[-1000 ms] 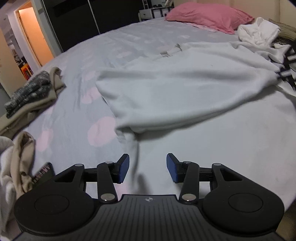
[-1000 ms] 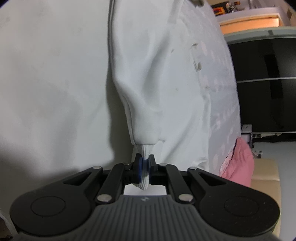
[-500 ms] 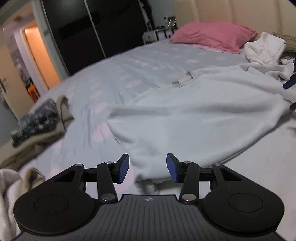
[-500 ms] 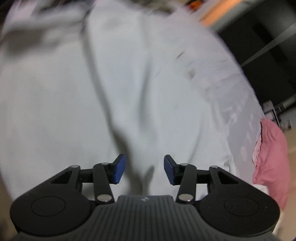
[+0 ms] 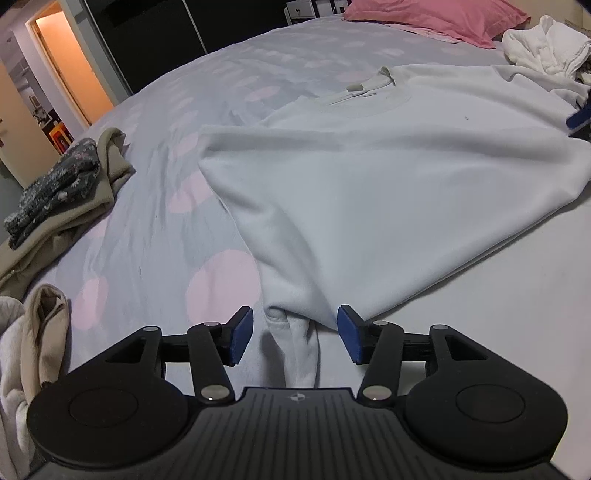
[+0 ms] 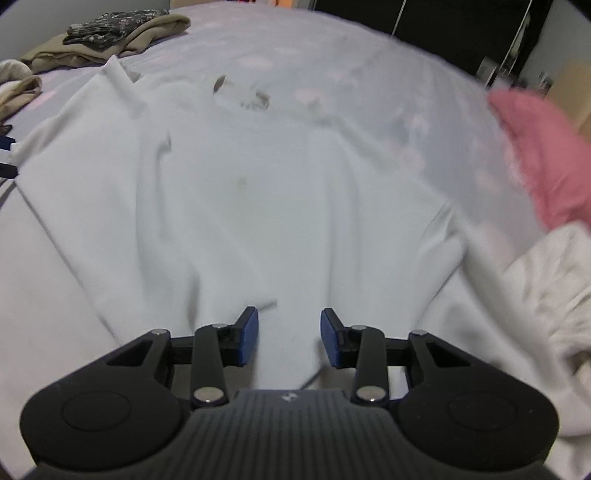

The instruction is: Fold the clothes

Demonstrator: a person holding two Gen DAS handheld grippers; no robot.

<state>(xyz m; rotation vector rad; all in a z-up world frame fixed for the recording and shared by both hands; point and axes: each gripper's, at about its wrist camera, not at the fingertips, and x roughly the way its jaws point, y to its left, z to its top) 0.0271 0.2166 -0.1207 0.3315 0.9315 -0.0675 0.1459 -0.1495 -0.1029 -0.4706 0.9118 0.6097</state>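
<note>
A white sweatshirt (image 5: 369, 177) lies spread on the bed, collar away from me. Its near sleeve runs down to a cuff (image 5: 295, 332) that lies between the pads of my left gripper (image 5: 294, 334); the jaws are opening and the pads do not press on the cloth. In the right wrist view the same sweatshirt (image 6: 240, 192) fills the middle. My right gripper (image 6: 289, 338) hovers over its near part, jaws closing, with nothing pinched between them. The blue tip of the right gripper (image 5: 576, 120) shows at the left wrist view's right edge.
The bed has a lilac sheet with pink dots (image 5: 221, 288). A pink pillow (image 5: 432, 16) lies at the head. A white crumpled garment (image 5: 543, 44) sits far right. A pile of beige and dark patterned clothes (image 5: 62, 188) lies at the left. An open lit doorway (image 5: 70, 70) is beyond.
My right gripper let go of the sleeve cuff, rolled and swung across over the sweatshirt. My left gripper moved forward and down until the near cuff came between its pads.
</note>
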